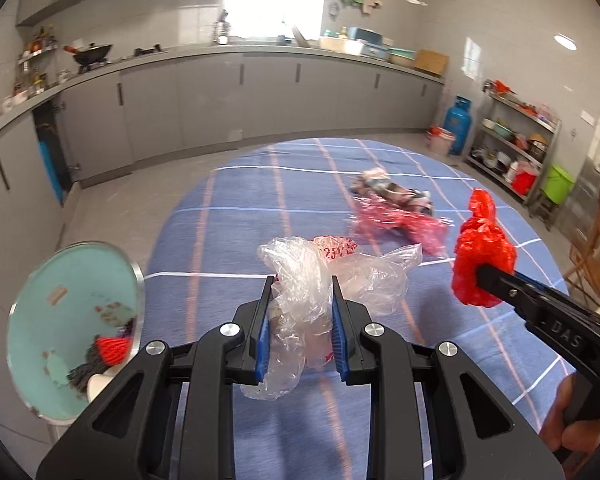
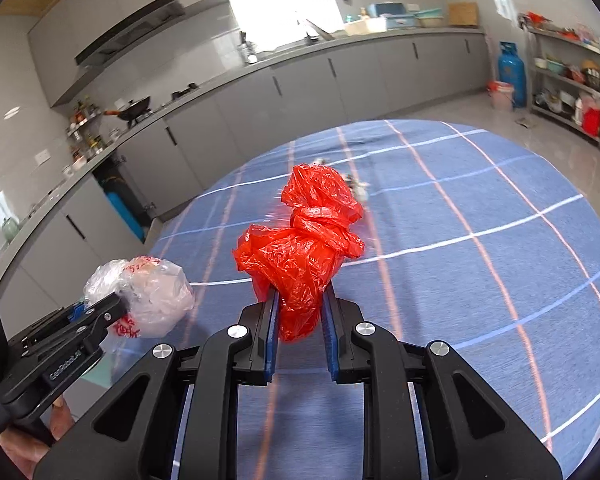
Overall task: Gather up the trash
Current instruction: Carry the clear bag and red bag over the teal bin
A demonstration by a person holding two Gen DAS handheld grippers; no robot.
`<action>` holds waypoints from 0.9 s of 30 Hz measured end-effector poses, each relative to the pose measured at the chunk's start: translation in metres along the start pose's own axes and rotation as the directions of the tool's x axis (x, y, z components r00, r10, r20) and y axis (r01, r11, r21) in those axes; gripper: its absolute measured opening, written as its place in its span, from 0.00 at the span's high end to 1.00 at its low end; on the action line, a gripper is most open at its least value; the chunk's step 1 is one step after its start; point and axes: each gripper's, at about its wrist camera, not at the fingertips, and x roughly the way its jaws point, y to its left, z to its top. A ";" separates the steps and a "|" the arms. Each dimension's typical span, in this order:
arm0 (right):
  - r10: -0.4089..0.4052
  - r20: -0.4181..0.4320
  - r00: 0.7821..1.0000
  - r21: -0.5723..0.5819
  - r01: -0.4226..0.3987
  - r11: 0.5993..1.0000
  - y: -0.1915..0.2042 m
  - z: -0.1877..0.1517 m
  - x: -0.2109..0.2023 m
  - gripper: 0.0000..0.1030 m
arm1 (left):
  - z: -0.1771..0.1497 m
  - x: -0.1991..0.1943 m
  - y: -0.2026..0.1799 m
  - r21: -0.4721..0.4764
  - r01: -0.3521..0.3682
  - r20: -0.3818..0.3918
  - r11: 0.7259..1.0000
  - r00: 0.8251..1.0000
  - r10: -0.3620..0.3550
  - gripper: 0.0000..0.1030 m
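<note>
Left gripper (image 1: pixel 302 280), black body with blue pads, nearest the lens of the left wrist view: jaws clamped on a crumpled clear plastic bag (image 1: pixel 320 280) with red print, lifted above the blue checked tablecloth (image 1: pixel 228 240); the bag bulges out in front of the fingertips and hangs down between the pads. Right gripper (image 2: pixel 300 292), same make, nearest the lens of the right wrist view: jaws clamped on a knotted red plastic bag (image 2: pixel 304 236), which stands up over the tablecloth well clear of it. Seen from the left wrist, the right gripper (image 1: pixel 480 272) and its red bag (image 1: pixel 482 252) are to the right of the clear bag, apart from it; seen from the right wrist, the left gripper (image 2: pixel 116 306) and the clear bag (image 2: pixel 148 292) sit at the tablecloth's left edge. Remaining trash: a blurred pink plastic wrapper (image 1: pixel 400 220) lying on the tablecloth beyond the clear bag, with a dark mixed bundle (image 1: pixel 388 188) touching its far side. Teal bin (image 1: pixel 72 320), round, below the tablecloth's left edge, open mouth toward the camera, red and grey scraps inside. Blue gas cylinder (image 1: pixel 458 124) past the tablecloth's far right, beside a metal shelf rack (image 1: pixel 516 148). Grey kitchen cabinets (image 1: pixel 220 96) beyond the tablecloth's far edge
</note>
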 end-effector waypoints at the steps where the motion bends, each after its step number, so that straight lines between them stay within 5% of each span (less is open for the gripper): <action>1: 0.009 0.000 1.000 -0.011 -0.009 1.000 0.007 0.000 -0.001 0.81 | 0.000 -0.003 0.004 -0.007 -0.006 0.004 1.000 1.000 0.006 0.76; 27: 0.197 -0.091 0.976 -0.269 -0.215 0.939 0.170 -0.011 0.034 0.81 | -0.006 -0.053 0.131 -0.204 -0.228 0.036 0.952 0.970 0.240 0.76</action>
